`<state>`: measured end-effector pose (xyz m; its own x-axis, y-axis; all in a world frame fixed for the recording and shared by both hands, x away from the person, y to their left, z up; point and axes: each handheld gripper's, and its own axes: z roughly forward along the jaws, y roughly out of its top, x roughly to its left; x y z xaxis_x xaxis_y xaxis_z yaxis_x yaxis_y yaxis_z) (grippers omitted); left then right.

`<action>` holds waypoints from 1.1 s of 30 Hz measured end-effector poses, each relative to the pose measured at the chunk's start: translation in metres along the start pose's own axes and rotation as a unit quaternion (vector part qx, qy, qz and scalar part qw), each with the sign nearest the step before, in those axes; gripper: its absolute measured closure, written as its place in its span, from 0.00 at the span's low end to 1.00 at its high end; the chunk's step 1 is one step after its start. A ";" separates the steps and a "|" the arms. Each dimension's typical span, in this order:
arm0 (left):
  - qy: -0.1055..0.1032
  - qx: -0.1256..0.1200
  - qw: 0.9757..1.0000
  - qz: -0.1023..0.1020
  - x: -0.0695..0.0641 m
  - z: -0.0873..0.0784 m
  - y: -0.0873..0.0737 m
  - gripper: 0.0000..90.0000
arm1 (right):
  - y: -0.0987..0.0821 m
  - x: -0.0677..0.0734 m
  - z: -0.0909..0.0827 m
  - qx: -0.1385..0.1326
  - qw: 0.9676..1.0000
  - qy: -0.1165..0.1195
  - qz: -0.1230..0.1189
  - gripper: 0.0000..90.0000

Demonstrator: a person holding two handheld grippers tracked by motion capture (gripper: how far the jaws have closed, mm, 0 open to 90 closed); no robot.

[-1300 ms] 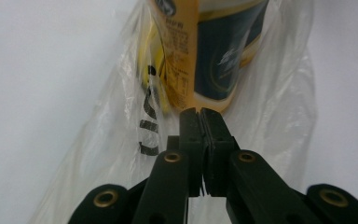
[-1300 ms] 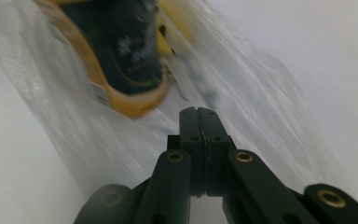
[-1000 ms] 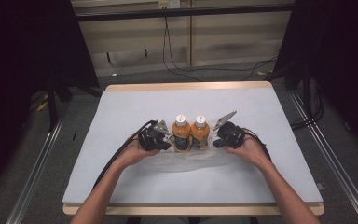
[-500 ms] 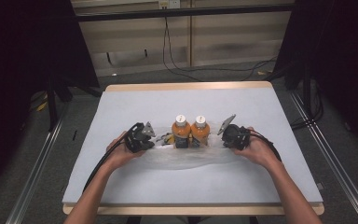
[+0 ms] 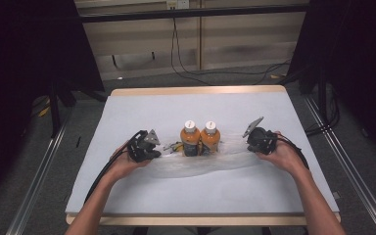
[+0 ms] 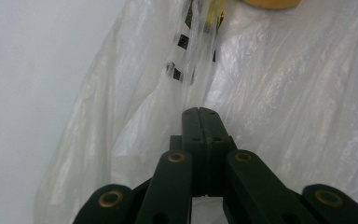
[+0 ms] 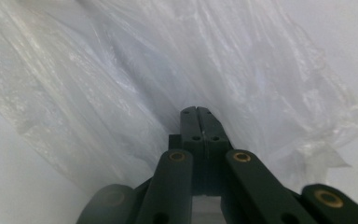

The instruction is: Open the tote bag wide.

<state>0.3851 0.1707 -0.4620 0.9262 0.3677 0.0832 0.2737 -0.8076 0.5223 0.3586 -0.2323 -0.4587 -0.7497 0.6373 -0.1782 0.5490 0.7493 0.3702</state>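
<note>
Counter (image 5: 127, 186), white-covered: I hold the bag-spreading step | clear crinkled plastic bag (image 5: 225, 159) lies flat mid-counter beneath two orange white-capped bottles (image 5: 200, 138) | left gripper (image 5: 157, 151), right gripper (image 5: 247, 143): each clamped on a bag edge, at opposite ends | next, I judge: even pull, bottles upright.
</note>
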 end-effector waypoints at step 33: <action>0.000 -0.049 0.995 -0.090 -0.001 -0.015 -0.038 1.00 | -0.028 -0.016 -0.004 -0.033 0.999 -0.013 0.039 1.00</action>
<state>0.3704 0.2082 -0.4698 0.8640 0.5031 -0.0191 0.4093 -0.6799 0.6085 0.3542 -0.2643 -0.4625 -0.6949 0.6987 -0.1702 0.5797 0.6843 0.4424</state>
